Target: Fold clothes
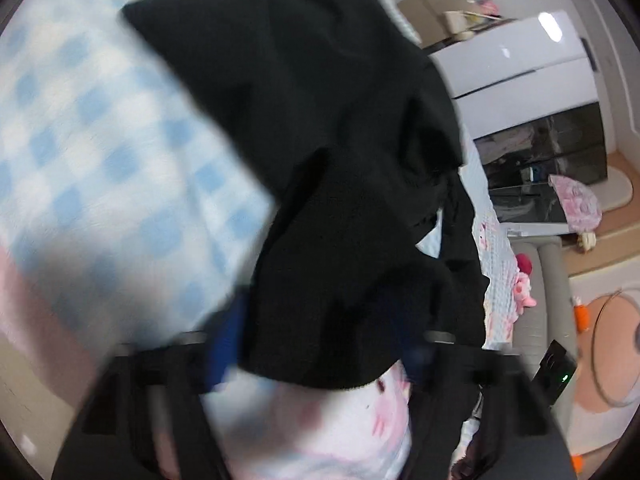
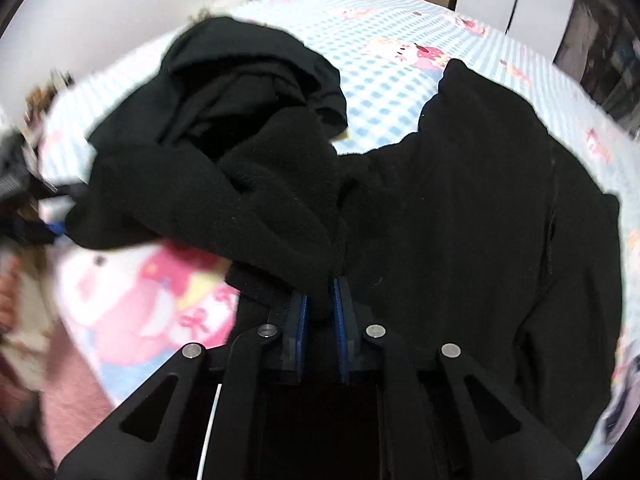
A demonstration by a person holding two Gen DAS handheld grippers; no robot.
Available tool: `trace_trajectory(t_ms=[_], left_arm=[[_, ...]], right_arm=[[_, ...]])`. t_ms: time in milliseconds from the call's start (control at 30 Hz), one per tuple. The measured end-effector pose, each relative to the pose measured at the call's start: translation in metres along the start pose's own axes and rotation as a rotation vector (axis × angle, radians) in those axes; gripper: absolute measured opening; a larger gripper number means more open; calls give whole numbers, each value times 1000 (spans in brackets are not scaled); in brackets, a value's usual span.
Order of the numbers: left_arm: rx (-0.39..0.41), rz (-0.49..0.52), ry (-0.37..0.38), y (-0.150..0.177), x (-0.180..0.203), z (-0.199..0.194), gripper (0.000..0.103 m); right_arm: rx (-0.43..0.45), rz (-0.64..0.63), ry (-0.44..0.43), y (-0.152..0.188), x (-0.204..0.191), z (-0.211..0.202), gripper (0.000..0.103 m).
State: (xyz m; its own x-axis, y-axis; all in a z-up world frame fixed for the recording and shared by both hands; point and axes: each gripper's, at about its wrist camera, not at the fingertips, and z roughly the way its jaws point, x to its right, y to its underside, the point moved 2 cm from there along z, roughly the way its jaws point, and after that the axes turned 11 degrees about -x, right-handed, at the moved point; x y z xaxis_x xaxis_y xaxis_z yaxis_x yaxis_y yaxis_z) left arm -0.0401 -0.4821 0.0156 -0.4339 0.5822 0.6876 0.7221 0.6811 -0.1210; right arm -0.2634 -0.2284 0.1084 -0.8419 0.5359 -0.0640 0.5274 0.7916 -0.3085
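Right wrist view shows the right gripper (image 2: 320, 308) pinching a thick fold of the black garment (image 2: 460, 220) between its blue pads (image 2: 303, 316), jaws narrow with the fleece bunched between them. From that pinch the garment spreads two ways: a crumpled mass runs out toward ten o'clock, ending in a rumpled opening near the top left, while a broader, flatter panel fills the right half of the view, its long axis running from about one o'clock down to five o'clock, with a seam line along its right side. The garment lies on the bed (image 2: 392, 92), which has a blue-check cover with pink cartoon prints; bare cover shows at twelve o'clock between the two dark masses and at eight o'clock beside the gripper. At nine o'clock, blurred, sits part of the other gripper with a speck of blue. Left wrist view is blurred: the left gripper (image 1: 320, 344) has the same garment (image 1: 320, 140) draped between and over its blue fingers (image 1: 226, 340), jaws fairly narrow, cloth filling the gap. I cannot tell for sure whether the pads press it. Here the garment's long axis runs from the gripper up toward eleven o'clock, ending in a pointed corner over the check cover (image 1: 100, 140). At three o'clock stands a white cabinet (image 1: 520, 56).
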Motion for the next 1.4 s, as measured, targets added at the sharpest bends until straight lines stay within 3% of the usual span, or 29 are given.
trace_trajectory(t_ms=[67, 133, 200, 233, 300, 367, 500, 667, 733, 767, 833, 867, 900, 967, 1033, 1100, 1167, 1233, 1300, 1333, 1400], left_arm=[[50, 72, -21, -2, 19, -10, 25], [139, 151, -93, -7, 39, -35, 25], [268, 229, -192, -12, 59, -77, 25], [296, 270, -218, -13, 69, -92, 25], [277, 403, -234, -17, 92, -102, 25], [240, 543, -250, -10, 118, -96, 25], [192, 709, -269, 16, 148, -82, 25], [131, 741, -236, 31, 151, -74, 25], [124, 742, -259, 32, 150, -72, 25], [122, 738, -272, 30, 147, -72, 25], [129, 738, -323, 24, 143, -71, 25], [140, 757, -393, 20, 141, -68, 25], [154, 790, -501, 16, 137, -63, 25], [165, 835, -679, 4, 129, -60, 25], [177, 830, -765, -7, 118, -62, 26], [168, 771, -784, -17, 102, -61, 32], [130, 654, -780, -23, 81, -52, 48], [117, 510, -758, -26, 57, -47, 49], [118, 347, -672, -22, 35, -50, 49], [117, 298, -596, -18, 28, -52, 49], [91, 229, -411, -10, 19, -50, 60]], right_arm=[[-1, 48, -48, -2, 7, 1, 18], [4, 72, -89, -3, 10, -1, 20], [24, 60, -91, -4, 4, -12, 30], [44, 52, -91, -6, 4, -19, 33], [101, -10, -141, -11, -8, -45, 45], [146, -79, -238, -21, -25, -60, 72], [214, -274, -386, -47, -78, -63, 79], [165, -418, -363, -69, -123, -27, 84], [127, -446, -364, -75, -133, -4, 88], [82, -446, -326, -77, -137, 15, 89], [-22, -435, -247, -78, -140, 53, 84], [-58, -420, -234, -74, -139, 63, 61], [-91, -404, -224, -70, -138, 71, 45], [-108, -376, -220, -62, -134, 73, 28], [-63, -351, -237, -54, -130, 58, 24], [36, -346, -268, -42, -127, 28, 24], [97, -386, -238, -28, -132, 8, 24], [91, -467, -160, -12, -142, 7, 24], [32, -538, -115, 3, -144, 18, 31], [17, -556, -112, 6, -143, 21, 36], [11, -558, -127, 7, -139, 21, 38]])
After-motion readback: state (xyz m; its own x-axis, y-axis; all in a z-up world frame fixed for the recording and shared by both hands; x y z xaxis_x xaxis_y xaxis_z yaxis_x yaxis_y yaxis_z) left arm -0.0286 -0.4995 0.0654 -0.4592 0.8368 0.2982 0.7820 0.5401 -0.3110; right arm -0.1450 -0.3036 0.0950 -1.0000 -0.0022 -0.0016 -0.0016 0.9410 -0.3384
